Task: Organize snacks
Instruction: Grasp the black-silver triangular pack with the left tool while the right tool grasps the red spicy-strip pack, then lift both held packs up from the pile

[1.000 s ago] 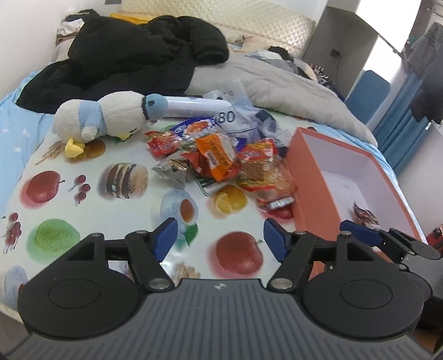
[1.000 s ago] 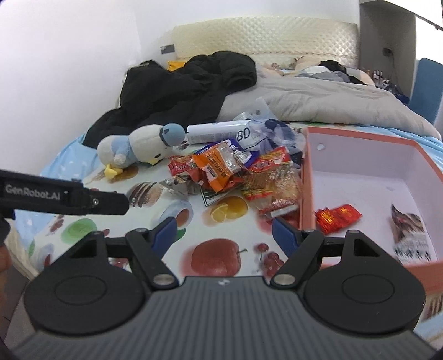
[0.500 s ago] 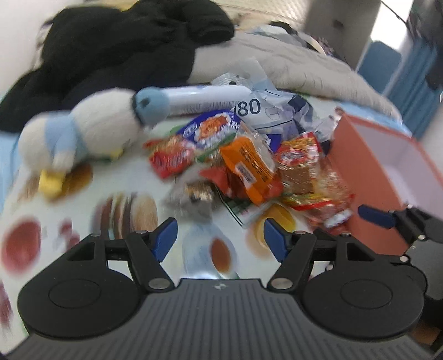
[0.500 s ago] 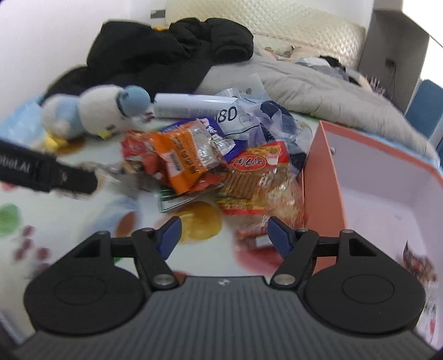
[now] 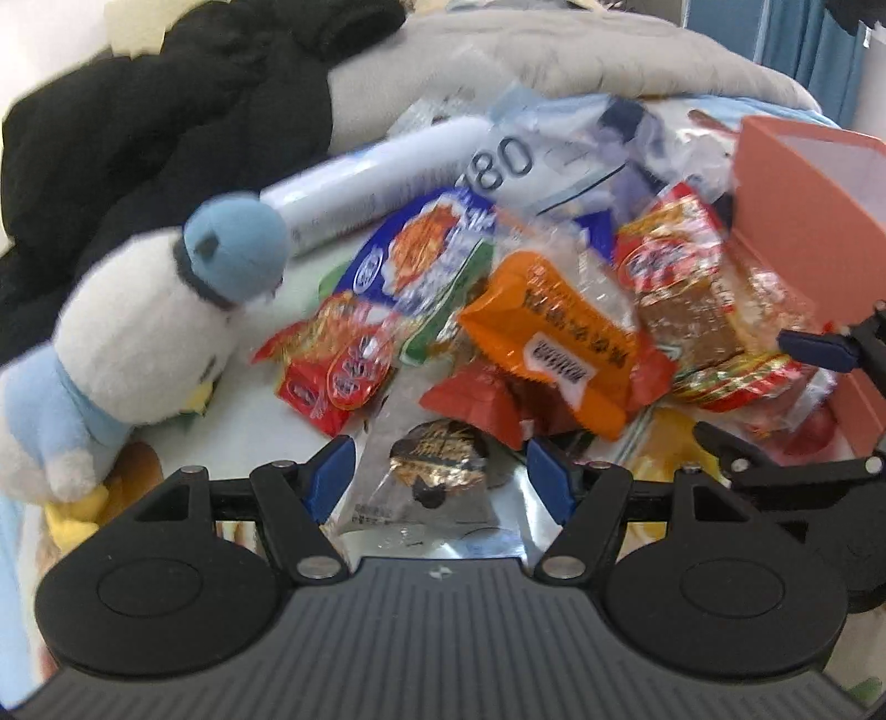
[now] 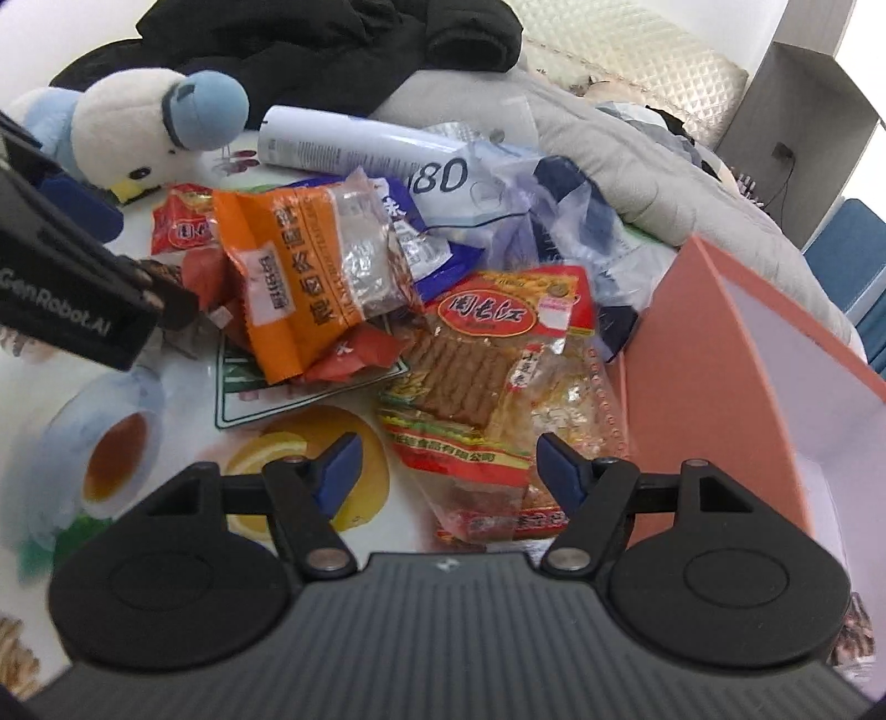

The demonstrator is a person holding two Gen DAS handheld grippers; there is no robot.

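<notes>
Snacks heaped in a loose pile (image 6: 398, 310) on the fruit-print cloth (image 6: 116, 443) over the bed, just beside the outer wall of the salmon-pink box (image 6: 714, 399). Crinkly wrappers overlapping every which way: orange packet (image 6: 288, 277) on top, clear at one end; red-and-clear bag of brown biscuits (image 6: 487, 387) nearest the box; small red sachet (image 5: 332, 376) at the pile's plush-toy side; blue-and-white packet (image 5: 426, 249) further back; small clear packet with a dark gold-printed sweet (image 5: 437, 471) at the near edge. Behind the pile, a white tube (image 6: 354, 144) lying flat and a crumpled clear bag printed "80" (image 6: 498, 188). Beside it all, a white-and-blue plush bird (image 5: 144, 332), tipped over. Further up the bed, a black jacket (image 6: 332, 44) and a grey quilt (image 6: 609, 160).

Left claw (image 5: 440, 471) apart, blue tips either side of the dark-sweet packet, not pressing on it. Right claw (image 6: 446, 459) likewise apart, poised over the near end of the biscuit bag, tips clear of it; contact with the bag hard to judge.
</notes>
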